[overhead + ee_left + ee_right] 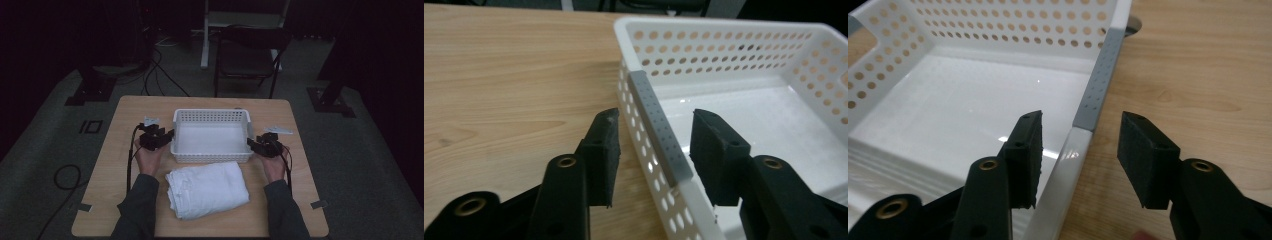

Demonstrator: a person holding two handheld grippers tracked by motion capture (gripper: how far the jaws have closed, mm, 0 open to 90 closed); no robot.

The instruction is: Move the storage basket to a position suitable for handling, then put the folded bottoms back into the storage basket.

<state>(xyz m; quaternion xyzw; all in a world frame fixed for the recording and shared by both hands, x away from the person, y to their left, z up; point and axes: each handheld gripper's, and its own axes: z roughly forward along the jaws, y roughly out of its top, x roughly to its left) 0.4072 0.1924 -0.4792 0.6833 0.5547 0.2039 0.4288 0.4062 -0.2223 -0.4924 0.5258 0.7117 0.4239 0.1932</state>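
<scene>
**Basket straddled at both ends, jaws wide**

The basket (211, 135) sits just past the middle of the table (125, 115), empty, white, its walls full of round holes. It looks like thin moulded plastic: light, fairly stiff along the rim, likely to flex if lifted from one end alone, and glossy enough to slip in a loose pinch. The best holds appear to be the two short end walls, each capped by a grey perforated strip (659, 127) along the rim, which should give the pads more bite than bare plastic.

The left gripper (156, 138) is at the basket's 9 o'clock end, jaws wide apart with that wall between them, one pad outside over the wood and one inside; neither pad touches. The right gripper (263, 145) mirrors it at 3 o'clock, also wide, rim between the pads and clear of both.

At the basket's 6 o'clock, just beside it, lies a folded white towel (207, 189): soft, bulky, and likely to sag if taken by one edge.

The table is pale wood grain, smooth and level. Beyond it, at 12 o'clock, stands a dark folding chair (248, 55) on grey carpet, with cables trailing at 11 o'clock and the room dim all around
</scene>
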